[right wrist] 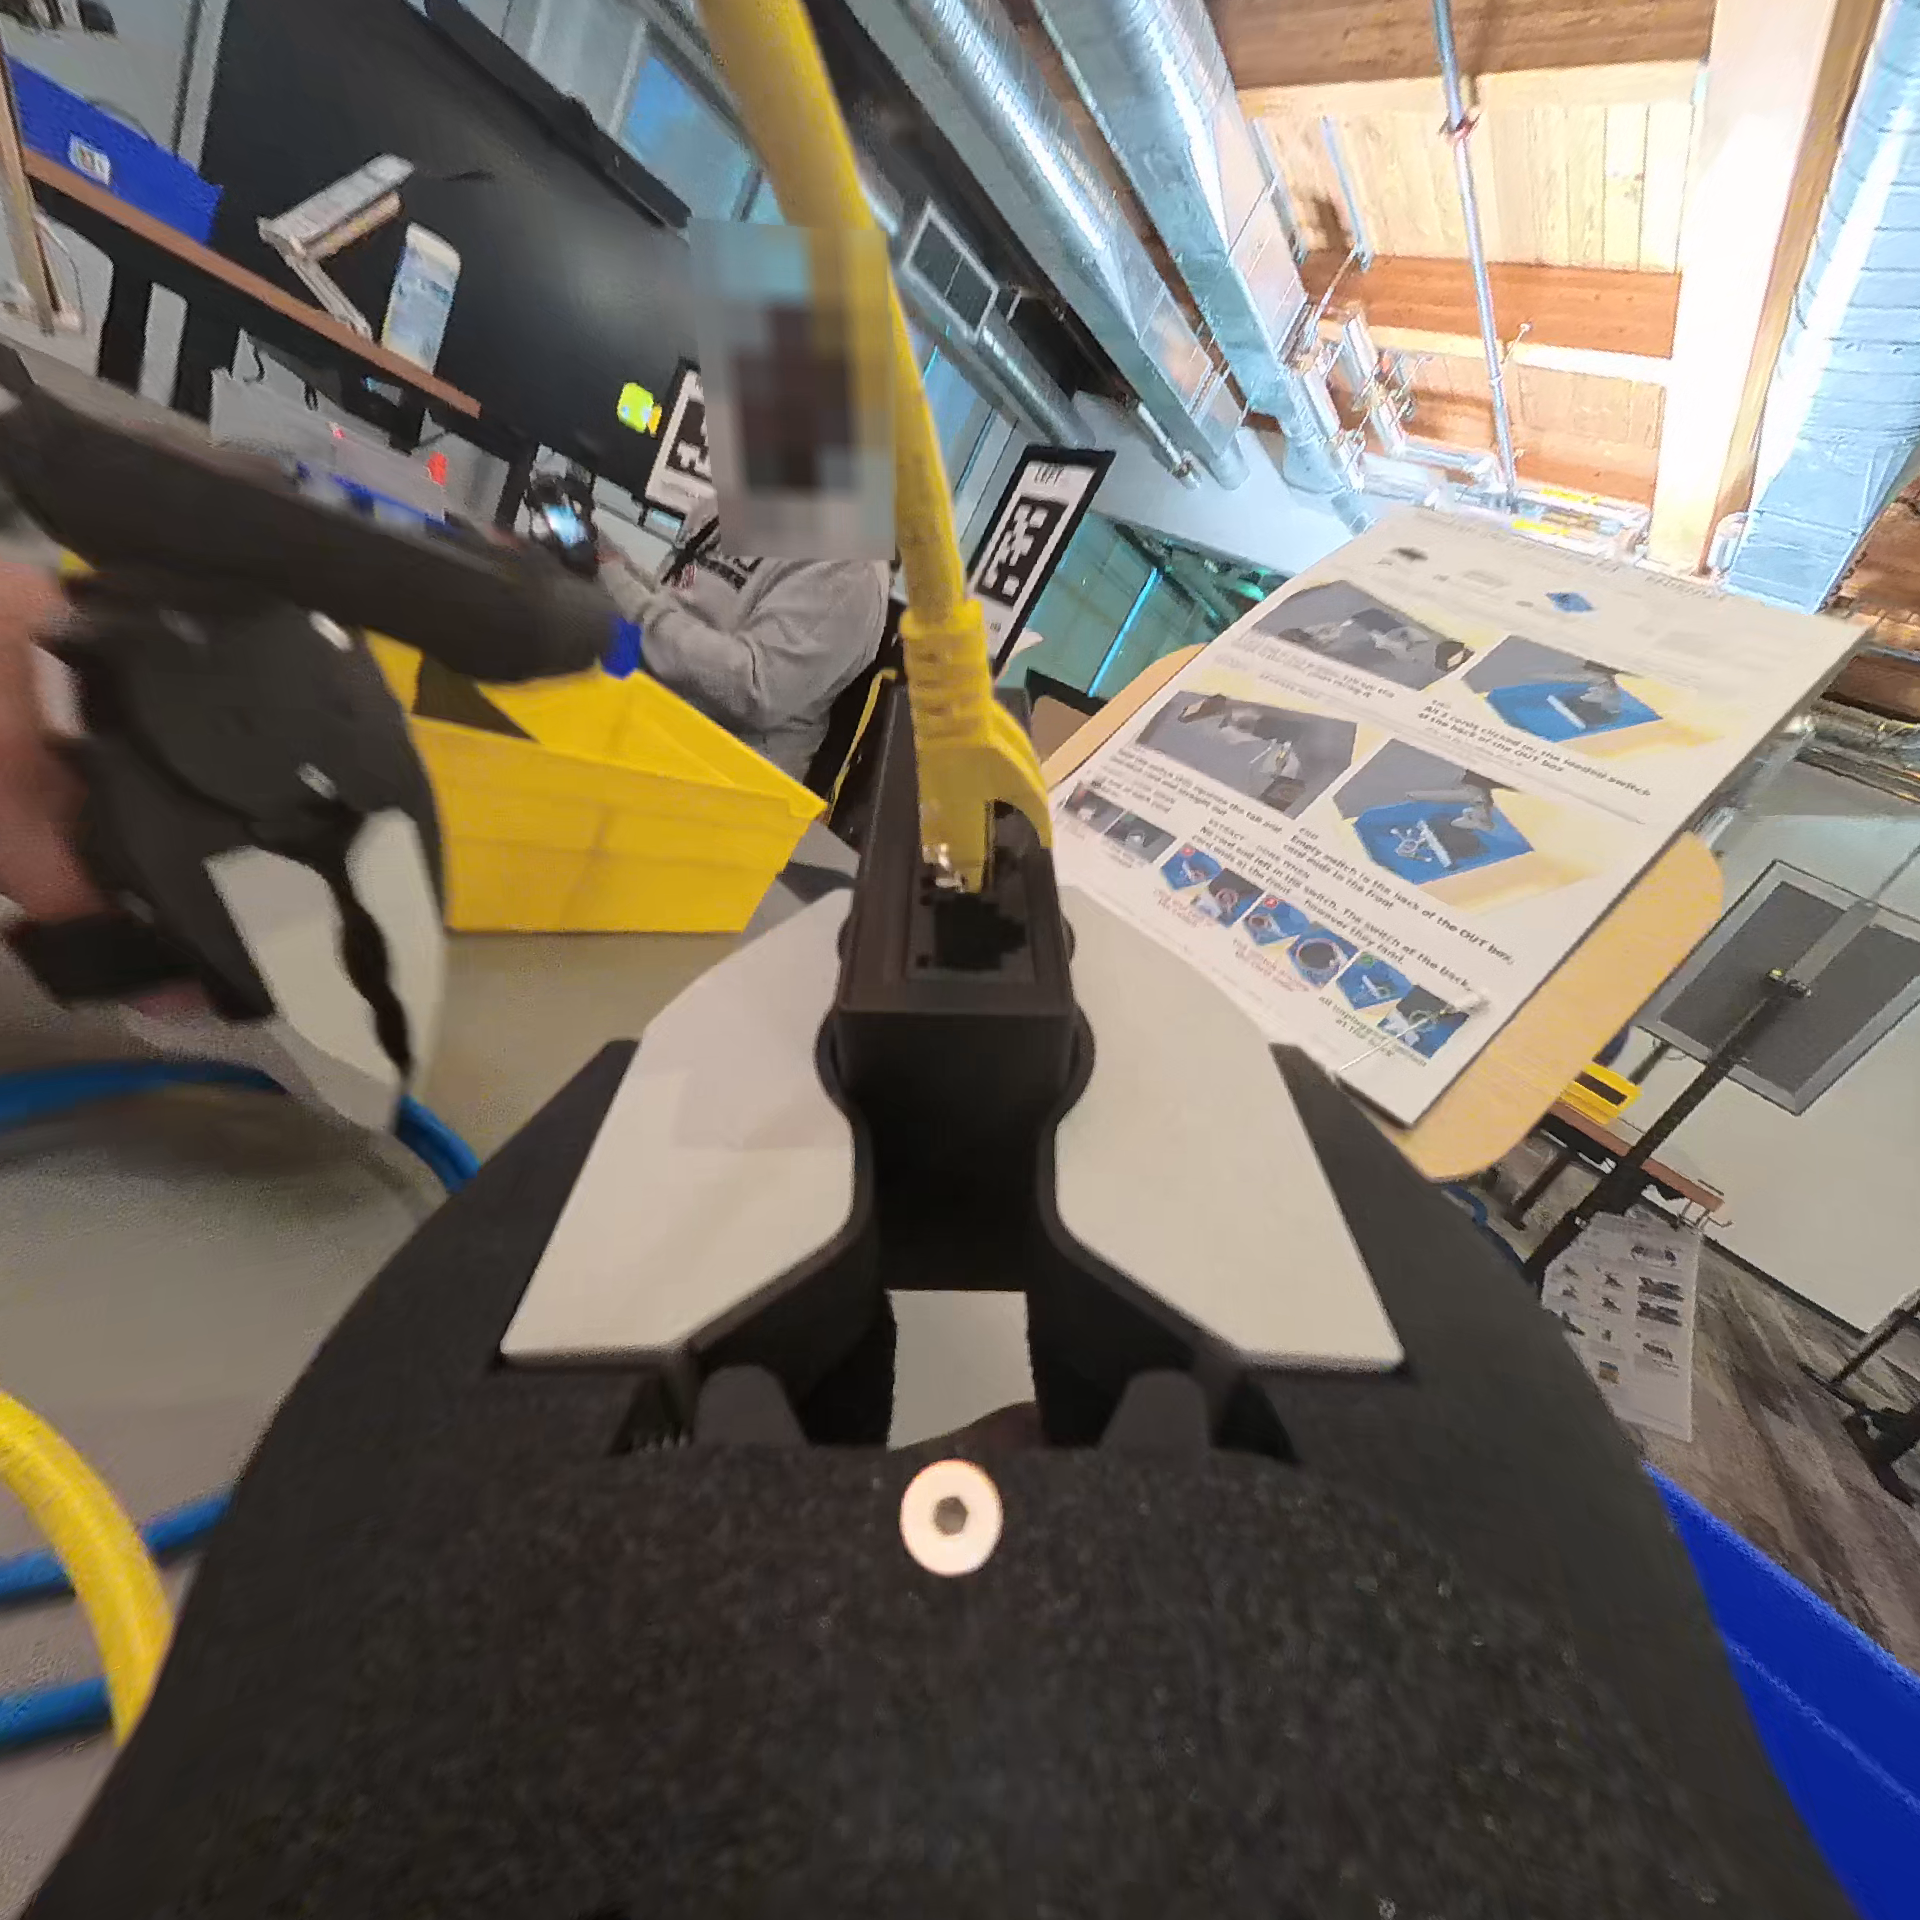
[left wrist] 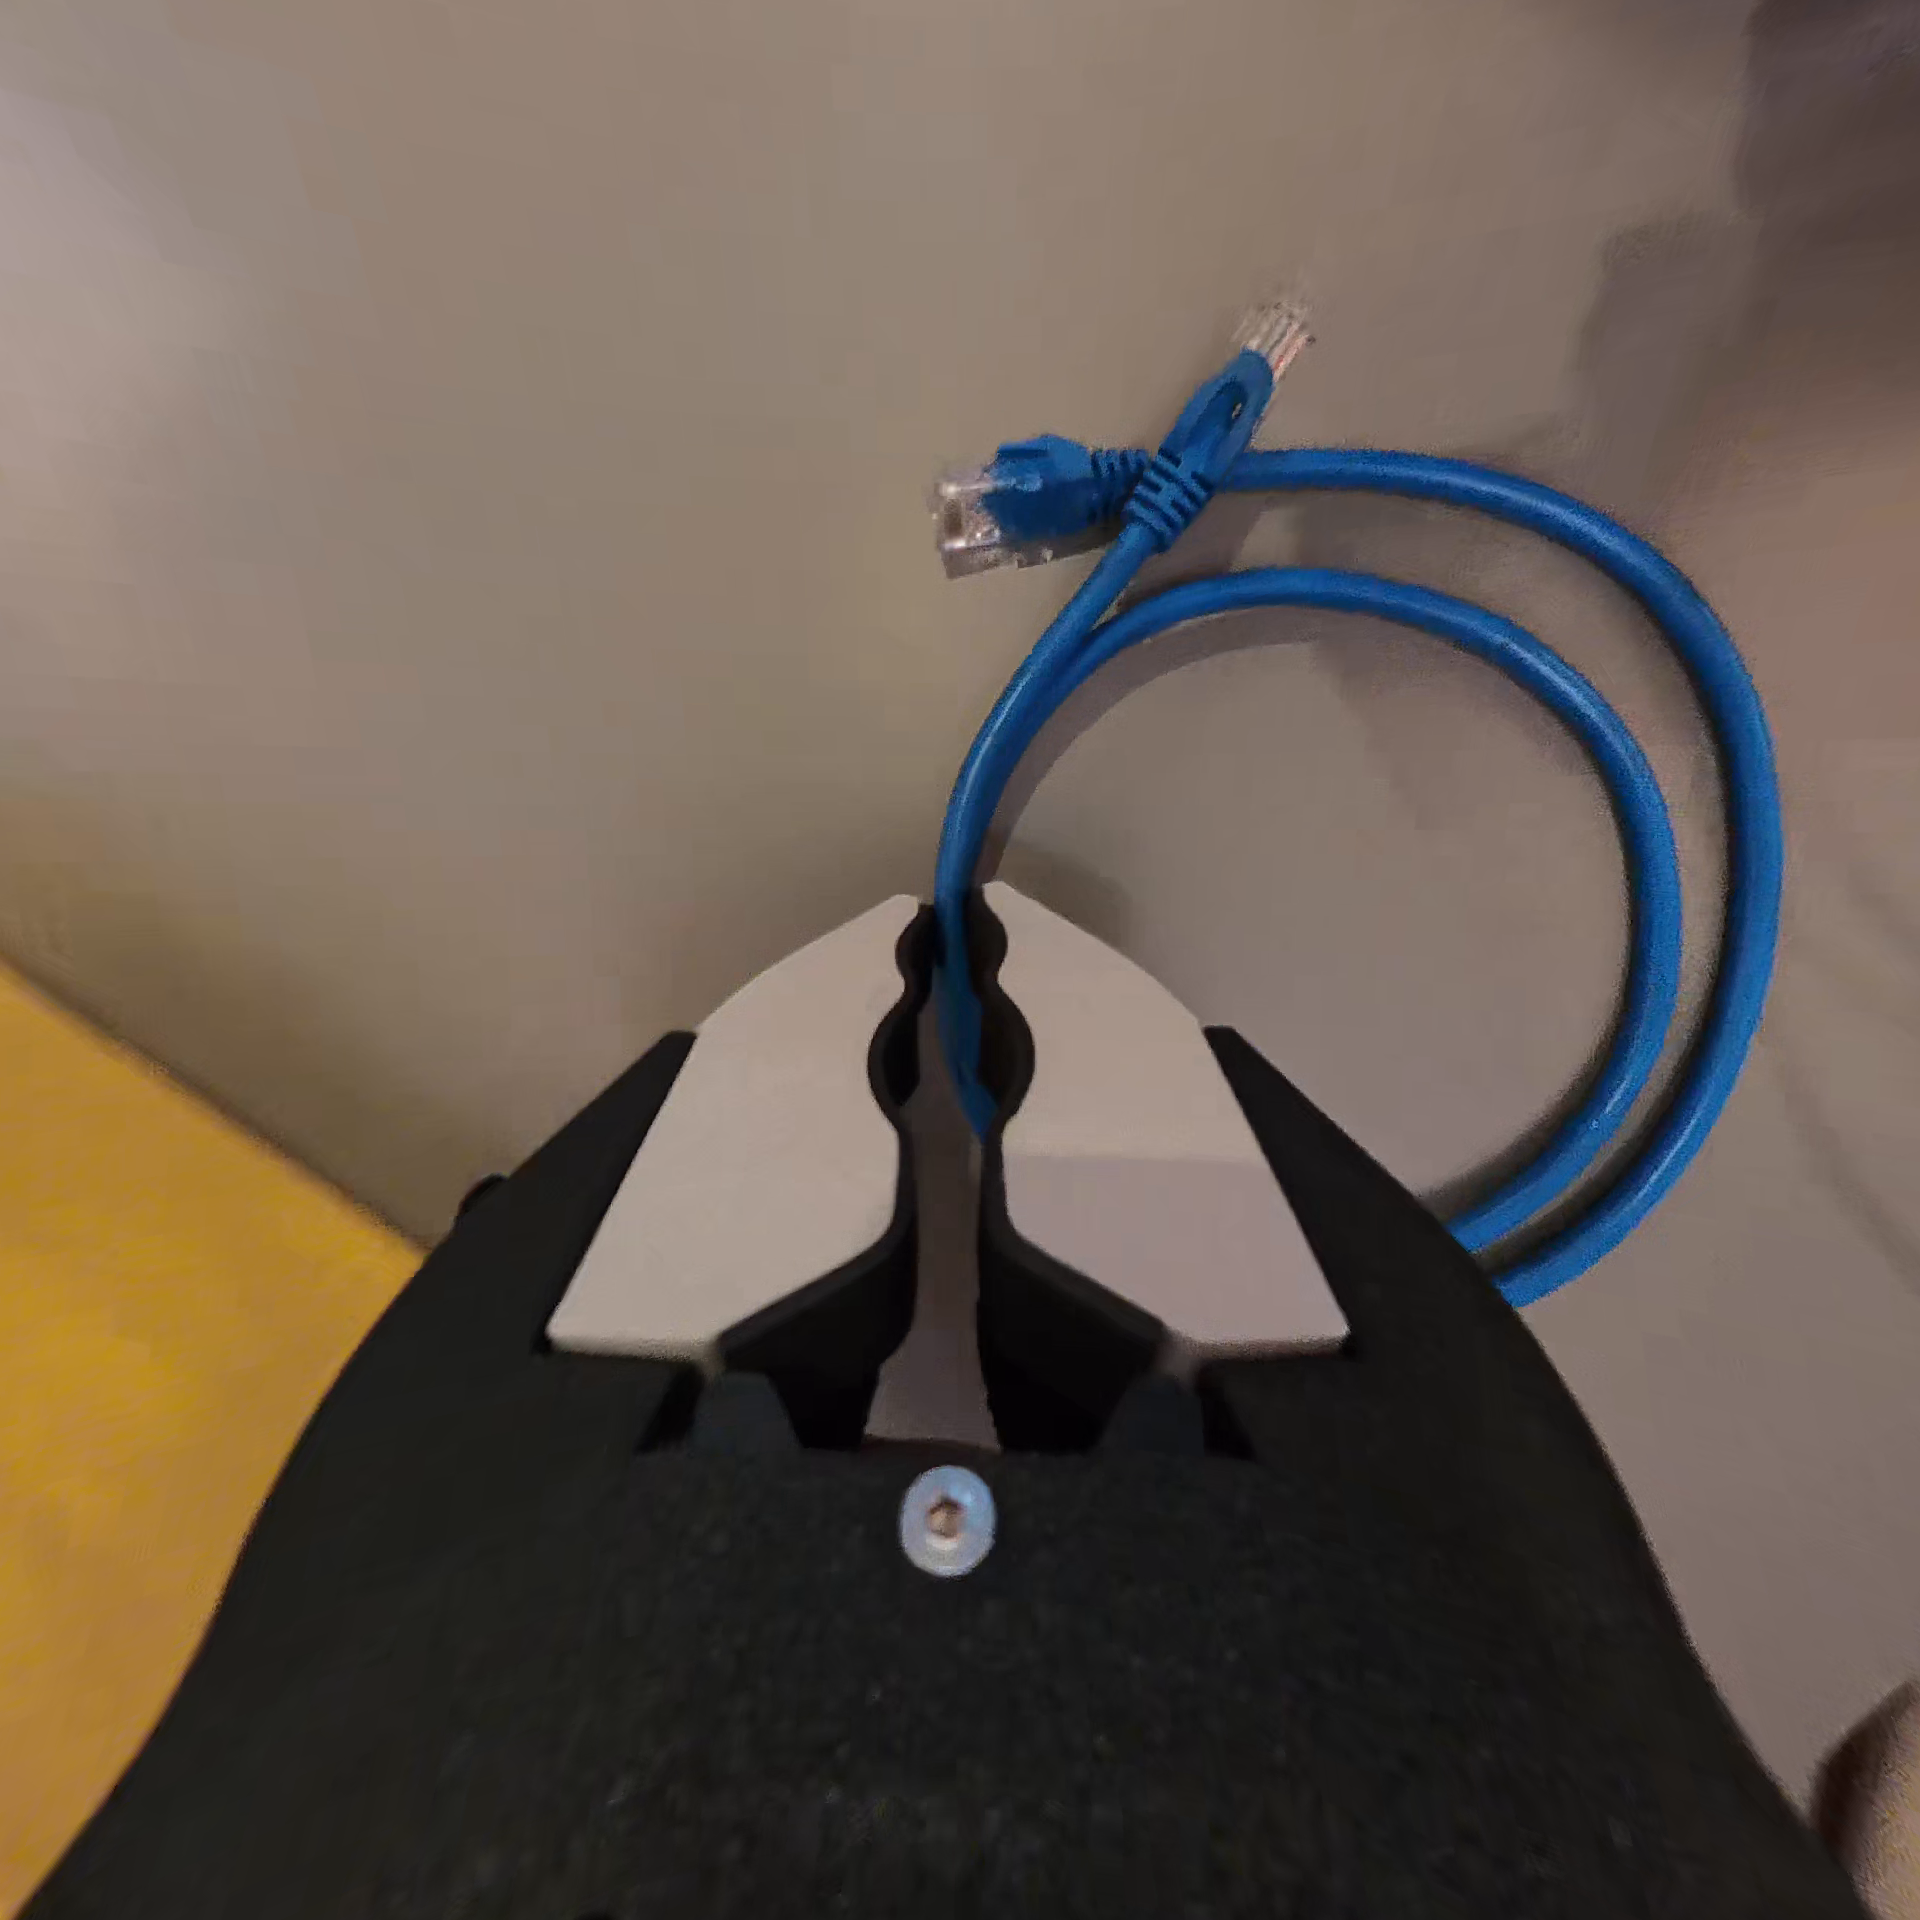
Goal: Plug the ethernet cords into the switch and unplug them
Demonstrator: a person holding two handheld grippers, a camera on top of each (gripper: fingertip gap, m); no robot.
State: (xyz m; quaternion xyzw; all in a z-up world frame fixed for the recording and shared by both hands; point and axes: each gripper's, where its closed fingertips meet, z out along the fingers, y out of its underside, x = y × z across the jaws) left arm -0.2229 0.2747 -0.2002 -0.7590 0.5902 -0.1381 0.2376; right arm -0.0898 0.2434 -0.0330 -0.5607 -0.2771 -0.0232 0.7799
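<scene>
In the left wrist view my left gripper (left wrist: 954, 914) is shut on a blue ethernet cord (left wrist: 1621, 727) near the fingertips. The cord loops to the right over the grey table. Its two clear-tipped plugs (left wrist: 987, 509) cross each other beyond the gripper. In the right wrist view my right gripper (right wrist: 951, 925) is shut on a black switch (right wrist: 951, 997) held end-on. A yellow ethernet cord (right wrist: 935, 623) is plugged into one port. The port nearest me is empty. The left gripper also shows in the right wrist view (right wrist: 312, 831) at the left, over blue cord.
A yellow bin (right wrist: 623, 810) stands on the table behind the left gripper. An instruction sheet (right wrist: 1455, 779) leans at the right. A blue bin edge (right wrist: 1818, 1714) is at the lower right. A seated person (right wrist: 769, 634) is behind. A yellow surface (left wrist: 135, 1299) is at the left.
</scene>
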